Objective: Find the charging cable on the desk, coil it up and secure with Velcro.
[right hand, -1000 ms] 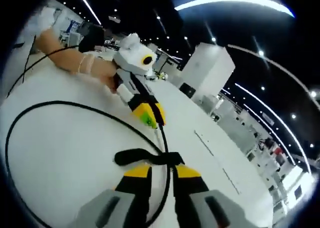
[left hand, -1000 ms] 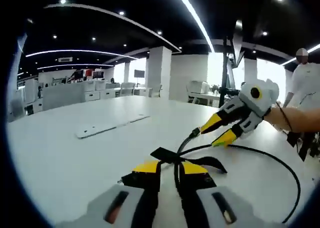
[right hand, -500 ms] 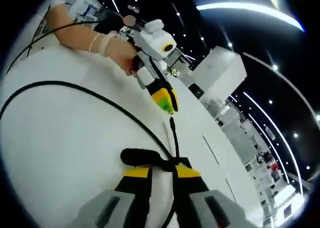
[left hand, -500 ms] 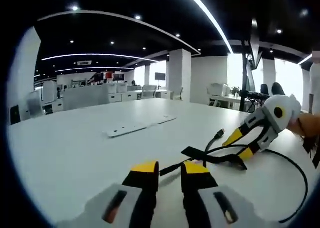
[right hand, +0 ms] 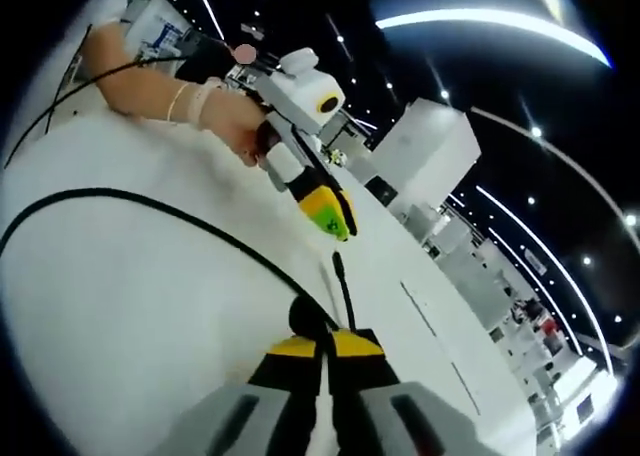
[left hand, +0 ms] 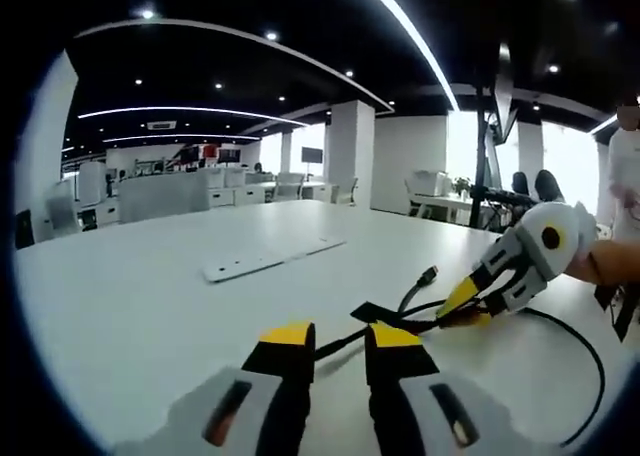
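A black charging cable [left hand: 590,371] loops over the white table [left hand: 140,306], its plug end [left hand: 429,274] lifted off the surface. A black Velcro strap [left hand: 372,310] sits on the cable near that end. In the left gripper view my left gripper [left hand: 342,338] stands open, with the cable lying just beyond its tips. The right gripper [left hand: 462,312] comes in from the right, pinched on the cable. In the right gripper view my right gripper [right hand: 326,346] is shut on the cable [right hand: 150,201] at the strap [right hand: 306,317]. The plug [right hand: 338,262] points up toward the left gripper [right hand: 336,219], which hangs above it.
A flat white strip [left hand: 270,259] lies on the table further back. A hand [right hand: 225,121] holds the left gripper. A person in white [left hand: 627,176] stands at the right edge. Office desks, chairs and a pillar [left hand: 350,151] lie beyond the table.
My right gripper has shut on the cable at the strap; earlier its jaws stood apart around it. The left gripper let go of the cable and now hangs above the plug.
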`<state>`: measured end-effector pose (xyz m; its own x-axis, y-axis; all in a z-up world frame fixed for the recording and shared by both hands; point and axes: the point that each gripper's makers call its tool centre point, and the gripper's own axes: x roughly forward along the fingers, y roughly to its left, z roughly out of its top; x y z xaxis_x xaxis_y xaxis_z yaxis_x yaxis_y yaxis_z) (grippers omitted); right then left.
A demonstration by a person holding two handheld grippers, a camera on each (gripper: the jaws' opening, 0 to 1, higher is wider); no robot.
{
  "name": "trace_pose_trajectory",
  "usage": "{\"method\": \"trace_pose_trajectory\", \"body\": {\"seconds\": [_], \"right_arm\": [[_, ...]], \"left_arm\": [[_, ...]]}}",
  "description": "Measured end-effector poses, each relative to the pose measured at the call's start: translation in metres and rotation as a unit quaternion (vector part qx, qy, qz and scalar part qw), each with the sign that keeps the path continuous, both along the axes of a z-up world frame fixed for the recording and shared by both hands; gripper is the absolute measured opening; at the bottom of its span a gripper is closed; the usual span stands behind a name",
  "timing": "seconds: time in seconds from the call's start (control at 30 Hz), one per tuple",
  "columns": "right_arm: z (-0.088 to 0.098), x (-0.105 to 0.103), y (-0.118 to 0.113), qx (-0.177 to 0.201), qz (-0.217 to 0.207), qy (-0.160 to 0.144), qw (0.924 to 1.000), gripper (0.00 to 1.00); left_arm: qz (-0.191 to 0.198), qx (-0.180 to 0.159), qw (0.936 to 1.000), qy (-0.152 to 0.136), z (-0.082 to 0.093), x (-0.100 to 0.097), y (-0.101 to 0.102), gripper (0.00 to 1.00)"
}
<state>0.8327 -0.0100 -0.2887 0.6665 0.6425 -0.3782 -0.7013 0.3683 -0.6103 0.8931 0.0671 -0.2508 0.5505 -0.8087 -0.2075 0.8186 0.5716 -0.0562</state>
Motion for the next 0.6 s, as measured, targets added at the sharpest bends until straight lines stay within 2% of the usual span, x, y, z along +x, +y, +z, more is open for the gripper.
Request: {"method": "trace_pose_trajectory", "body": {"seconds": [0.5, 0.57, 0.6], "right_arm": [[0.011, -0.003, 0.005, 0.017, 0.0, 0.006, 0.9998, 0.04], [0.011, -0.003, 0.004, 0.019, -0.002, 0.019, 0.9996, 0.04], [0.012, -0.001, 0.005, 0.035, -0.007, 0.03, 0.9989, 0.04]], "left_arm": [[-0.006, -0.004, 1.0, 0.004, 0.001, -0.003, -0.003, 0.21], [-0.008, -0.005, 0.9999, 0.004, 0.002, -0.003, -0.004, 0.21], [-0.009, -0.004, 0.9999, 0.005, 0.001, -0.004, -0.004, 0.21]]}}
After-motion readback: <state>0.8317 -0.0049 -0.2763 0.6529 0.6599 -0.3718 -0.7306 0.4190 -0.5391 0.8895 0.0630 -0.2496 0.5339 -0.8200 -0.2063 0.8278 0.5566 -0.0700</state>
